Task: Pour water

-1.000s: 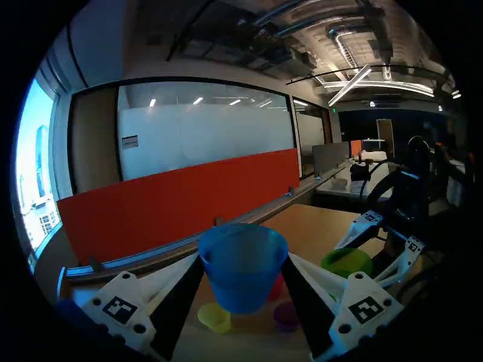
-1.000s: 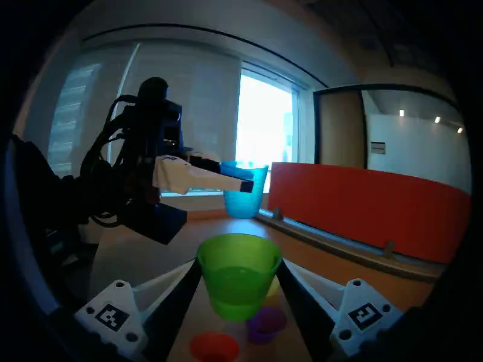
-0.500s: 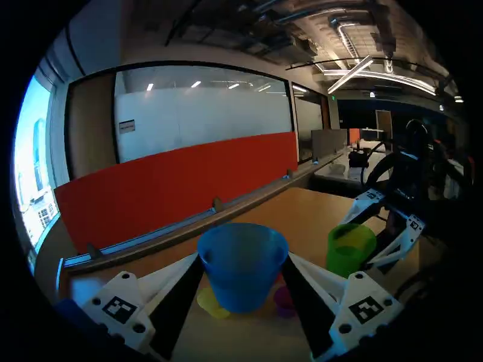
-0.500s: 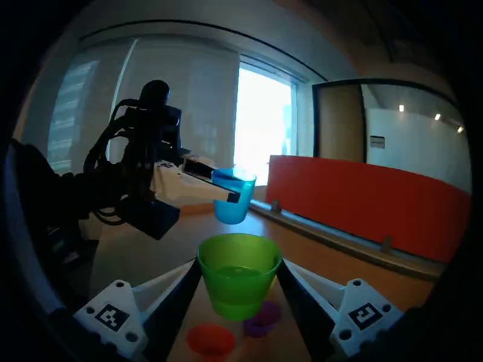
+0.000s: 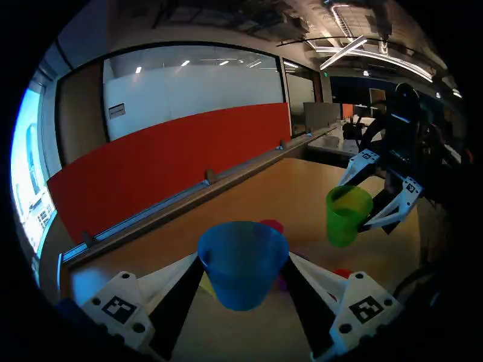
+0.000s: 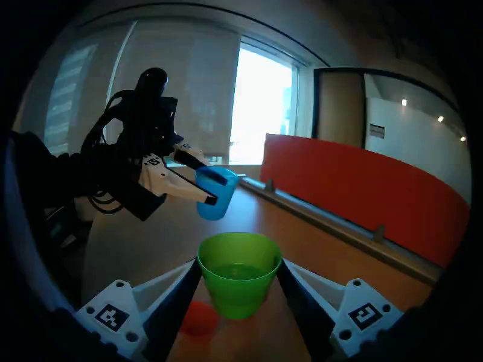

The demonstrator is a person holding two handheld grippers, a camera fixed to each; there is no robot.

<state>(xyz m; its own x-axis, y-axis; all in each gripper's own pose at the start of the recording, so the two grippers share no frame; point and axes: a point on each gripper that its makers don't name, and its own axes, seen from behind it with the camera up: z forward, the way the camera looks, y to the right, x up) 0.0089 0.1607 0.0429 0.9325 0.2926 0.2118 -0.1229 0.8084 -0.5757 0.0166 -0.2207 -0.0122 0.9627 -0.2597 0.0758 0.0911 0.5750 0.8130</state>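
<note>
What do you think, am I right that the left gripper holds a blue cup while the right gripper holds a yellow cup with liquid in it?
Not quite: the right gripper view shows the right gripper holding a green cup, not yellow. The left gripper does hold a blue cup.

Left gripper view: close behind blue cup [image 5: 243, 262], faces right gripper [image 5: 356, 205]. Right gripper view: behind green cup [image 6: 239, 271], faces left gripper [image 6: 209, 184]. Shared: desk [image 5: 284, 193].

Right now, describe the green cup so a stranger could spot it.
Start at the wooden desk beside the red partition. Two cups are held above it; the green cup is in the jaws of the right gripper, see-through with liquid inside; its neighbour is a blue cup.
</note>
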